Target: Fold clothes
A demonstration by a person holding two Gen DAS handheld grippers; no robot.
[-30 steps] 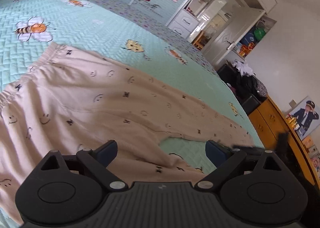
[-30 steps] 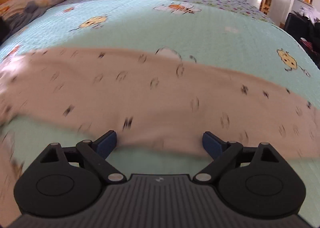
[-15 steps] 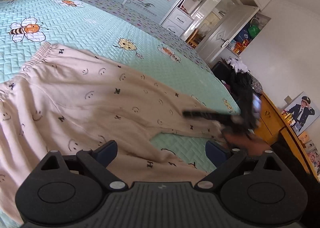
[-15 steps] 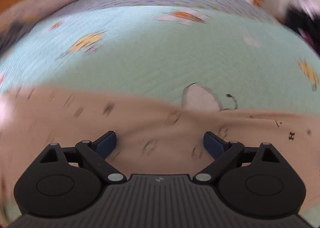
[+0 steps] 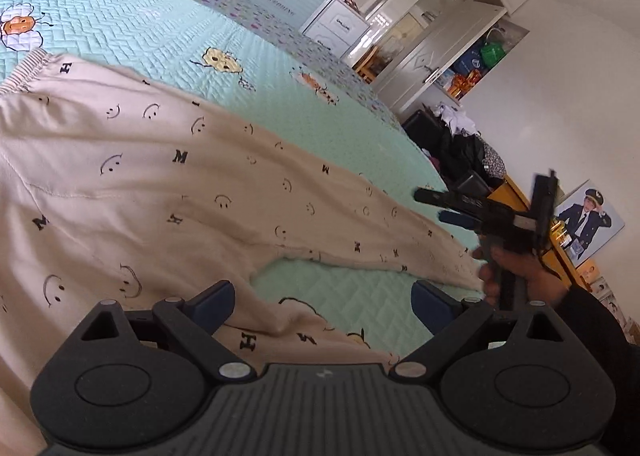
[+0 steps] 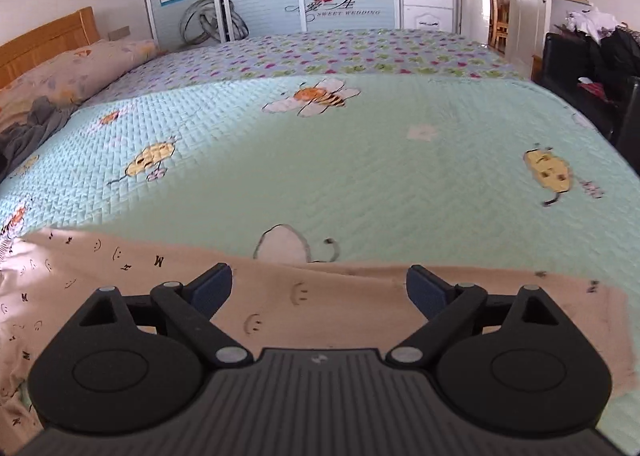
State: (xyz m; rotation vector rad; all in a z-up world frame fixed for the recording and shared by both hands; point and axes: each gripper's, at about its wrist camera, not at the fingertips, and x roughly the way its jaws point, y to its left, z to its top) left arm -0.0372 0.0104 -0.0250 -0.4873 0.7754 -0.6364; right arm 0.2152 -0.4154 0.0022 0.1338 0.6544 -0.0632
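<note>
Right gripper (image 6: 319, 290) now lowered over one trousers (image 5: 168, 184), both grippers spread wide, empty.

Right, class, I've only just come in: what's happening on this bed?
A person is folding a pair of beige trousers printed with smiley faces, laid out flat on a mint green quilt. They hold a gripper in each hand. The left gripper is open and hovers over the crotch, where the two legs split. The right gripper is also open, above the far trouser leg near its hem. Neither has hold of the cloth, and no fold has been made yet.
</note>
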